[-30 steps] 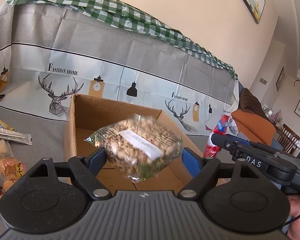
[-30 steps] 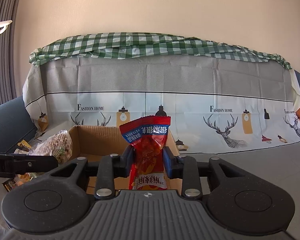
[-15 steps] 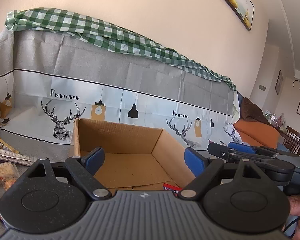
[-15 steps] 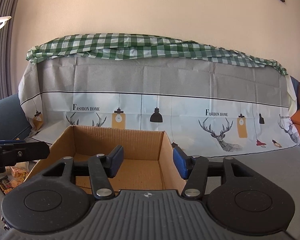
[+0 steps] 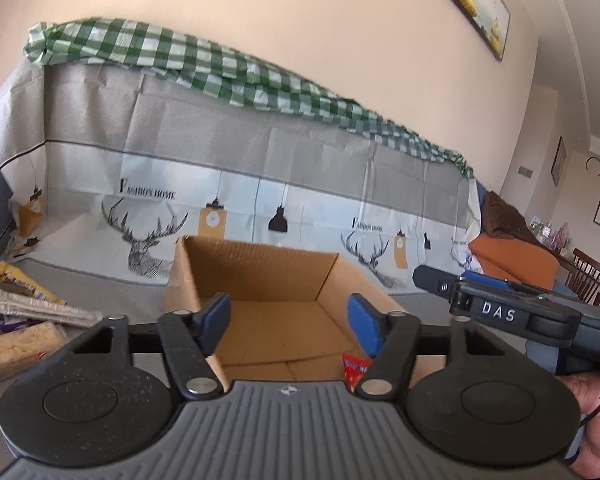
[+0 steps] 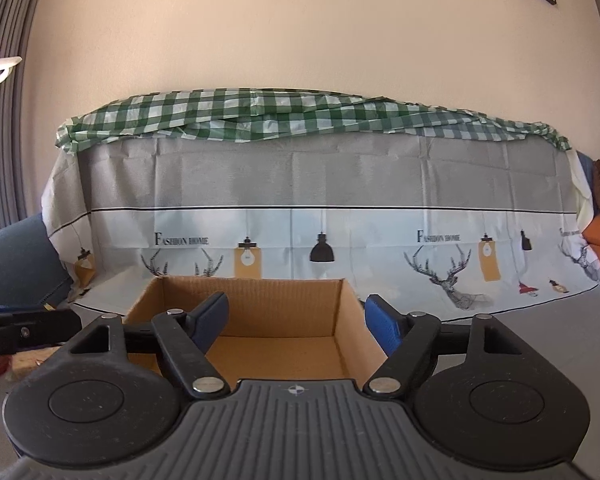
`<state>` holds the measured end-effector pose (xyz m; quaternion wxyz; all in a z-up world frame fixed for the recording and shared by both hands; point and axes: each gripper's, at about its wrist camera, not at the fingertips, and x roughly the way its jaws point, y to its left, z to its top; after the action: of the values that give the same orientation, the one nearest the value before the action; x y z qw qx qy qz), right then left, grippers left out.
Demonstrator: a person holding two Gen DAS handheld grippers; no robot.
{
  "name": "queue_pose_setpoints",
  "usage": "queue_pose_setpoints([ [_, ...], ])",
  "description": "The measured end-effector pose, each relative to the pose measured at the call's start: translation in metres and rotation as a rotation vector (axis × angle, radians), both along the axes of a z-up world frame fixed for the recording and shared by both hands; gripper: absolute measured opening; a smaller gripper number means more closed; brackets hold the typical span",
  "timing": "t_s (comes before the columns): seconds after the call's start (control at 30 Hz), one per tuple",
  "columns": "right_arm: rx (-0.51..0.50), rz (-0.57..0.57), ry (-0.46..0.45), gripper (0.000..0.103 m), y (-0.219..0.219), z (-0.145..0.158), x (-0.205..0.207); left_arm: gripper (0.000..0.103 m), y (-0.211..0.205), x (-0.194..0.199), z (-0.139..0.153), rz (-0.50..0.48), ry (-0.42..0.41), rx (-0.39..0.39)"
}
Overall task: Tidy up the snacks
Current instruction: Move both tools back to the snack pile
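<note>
An open cardboard box (image 5: 260, 268) stands on the grey cloth in front of both grippers; it also shows in the right wrist view (image 6: 252, 300). My left gripper (image 5: 288, 314) is open and empty above the box's near edge. A corner of a red snack packet (image 5: 354, 368) lies on the box floor by my right finger. My right gripper (image 6: 298, 318) is open and empty above the box's near side. The right gripper's body (image 5: 500, 312) shows at the right of the left wrist view. The rest of the box floor is hidden behind the gripper bodies.
Several snack packets lie on the cloth left of the box: a pale cracker pack (image 5: 16, 344), a silver wrapper (image 5: 40, 310) and a yellow wrapper (image 5: 16, 278). A cloth-covered sofa back (image 6: 300, 184) rises behind the box. An orange cushion (image 5: 512, 258) sits far right.
One second ago my left gripper held a clear bag of nuts and my right held a red packet. Both opened and let go over the box, and both now stand open and empty.
</note>
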<state>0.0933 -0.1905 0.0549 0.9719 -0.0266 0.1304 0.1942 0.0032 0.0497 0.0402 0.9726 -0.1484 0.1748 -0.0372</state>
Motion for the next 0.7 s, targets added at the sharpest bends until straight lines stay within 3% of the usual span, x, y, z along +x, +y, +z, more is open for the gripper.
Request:
queue_pose_setpoints([
  [0.1,0.027,0.030,0.022,0.076,0.012,0.001,-0.006,0.032,0.024,-0.005,0.003,0.034,0.062,0.004],
  [0.2,0.049,0.070,0.045,0.073,0.028,0.000,-0.012,0.019,0.060,-0.009,0.011,0.094,0.097,0.011],
  [0.27,0.064,0.109,0.058,0.065,0.040,0.001,-0.016,0.019,0.088,-0.013,0.019,0.140,0.109,0.024],
  [0.33,0.081,0.164,0.077,0.045,0.052,0.001,-0.022,0.019,0.118,-0.020,0.022,0.187,0.118,0.011],
  [0.37,0.087,0.198,0.090,0.040,0.060,0.000,-0.024,0.019,0.133,-0.025,0.021,0.214,0.121,-0.003],
  [0.43,0.092,0.261,0.105,0.027,0.076,-0.002,-0.030,0.018,0.163,-0.035,0.011,0.274,0.138,-0.128],
  [0.53,0.077,0.343,0.117,0.027,0.103,-0.004,-0.041,0.019,0.199,-0.045,0.000,0.345,0.161,-0.309],
  [0.7,0.038,0.470,0.144,0.027,0.147,-0.013,-0.059,0.019,0.220,-0.047,-0.008,0.401,0.197,-0.417],
])
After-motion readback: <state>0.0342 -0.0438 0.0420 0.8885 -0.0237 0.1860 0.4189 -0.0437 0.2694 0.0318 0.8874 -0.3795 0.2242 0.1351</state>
